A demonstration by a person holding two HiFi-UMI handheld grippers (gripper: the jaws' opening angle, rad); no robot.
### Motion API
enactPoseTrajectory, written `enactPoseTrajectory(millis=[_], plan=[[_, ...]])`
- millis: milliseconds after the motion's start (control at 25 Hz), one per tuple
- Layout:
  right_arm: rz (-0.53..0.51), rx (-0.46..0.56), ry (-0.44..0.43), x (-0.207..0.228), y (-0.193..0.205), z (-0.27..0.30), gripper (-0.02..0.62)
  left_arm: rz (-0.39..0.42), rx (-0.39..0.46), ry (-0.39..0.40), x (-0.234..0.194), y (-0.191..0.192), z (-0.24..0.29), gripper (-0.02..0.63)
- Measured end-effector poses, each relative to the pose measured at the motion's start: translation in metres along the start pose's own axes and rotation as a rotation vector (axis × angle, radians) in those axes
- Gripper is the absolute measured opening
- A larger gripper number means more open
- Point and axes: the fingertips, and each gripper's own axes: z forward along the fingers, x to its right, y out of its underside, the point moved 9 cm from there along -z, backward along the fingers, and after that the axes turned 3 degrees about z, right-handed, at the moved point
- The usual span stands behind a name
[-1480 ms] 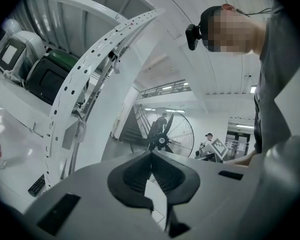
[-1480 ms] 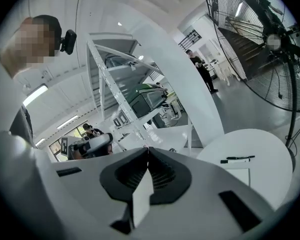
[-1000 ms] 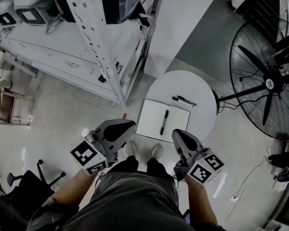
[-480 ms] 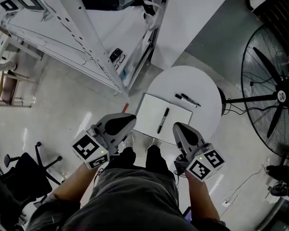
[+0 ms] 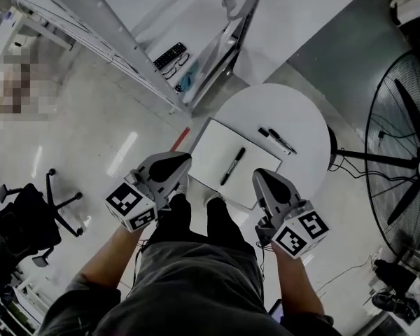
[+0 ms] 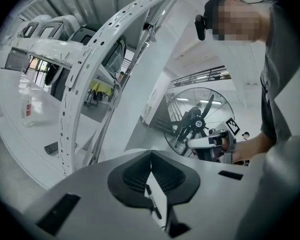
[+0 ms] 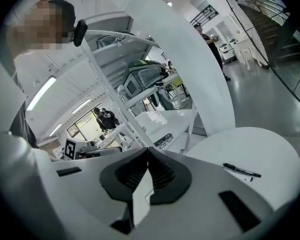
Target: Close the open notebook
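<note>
The open notebook (image 5: pixel 220 149) lies with blank white pages up on the near left part of the round white table (image 5: pixel 301 117). A black pen (image 5: pixel 232 165) rests across its pages. My left gripper (image 5: pixel 178 161) is shut and empty, hovering just off the notebook's left edge. My right gripper (image 5: pixel 260 177) is also shut and empty, at the notebook's near right corner. In the left gripper view the jaws (image 6: pixel 151 156) meet at the tips, and the notebook (image 6: pixel 160 199) and pen show below them. In the right gripper view, the gripper's jaws (image 7: pixel 149 154) meet the same way over a page (image 7: pixel 141 196).
Two more black pens (image 5: pixel 276 140) lie on the table beyond the notebook. A large standing fan (image 5: pixel 413 152) is at the right and a white shelving rack (image 5: pixel 126 40) at the upper left. An office chair (image 5: pixel 28 222) stands on the floor to the left.
Both grippers have sunk lower towards the table's near edge, staying on either side of the notebook. Notebook and pens have not moved.
</note>
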Motion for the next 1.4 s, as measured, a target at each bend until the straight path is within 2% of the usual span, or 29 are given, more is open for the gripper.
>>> enactPoseTrajectory(millis=[480, 840, 920, 1400], plan=[[-0.049, -0.123, -0.066, 0.018, 0.017, 0.031, 0.02, -0.074, -0.024, -0.093, -0.029, 0.08, 0.003, 0.017], [-0.076, -0.203, -0.074, 0.018, 0.046, 0.055, 0.02, -0.146, -0.048, -0.113, -0.061, 0.139, -0.003, 0.021], [-0.074, -0.223, -0.075, 0.017, 0.053, 0.06, 0.02, -0.166, -0.058, -0.111, -0.065, 0.152, -0.003, 0.051], [-0.066, -0.306, -0.061, 0.023, 0.085, 0.073, 0.02, -0.259, -0.117, -0.102, -0.086, 0.223, 0.006, 0.126]])
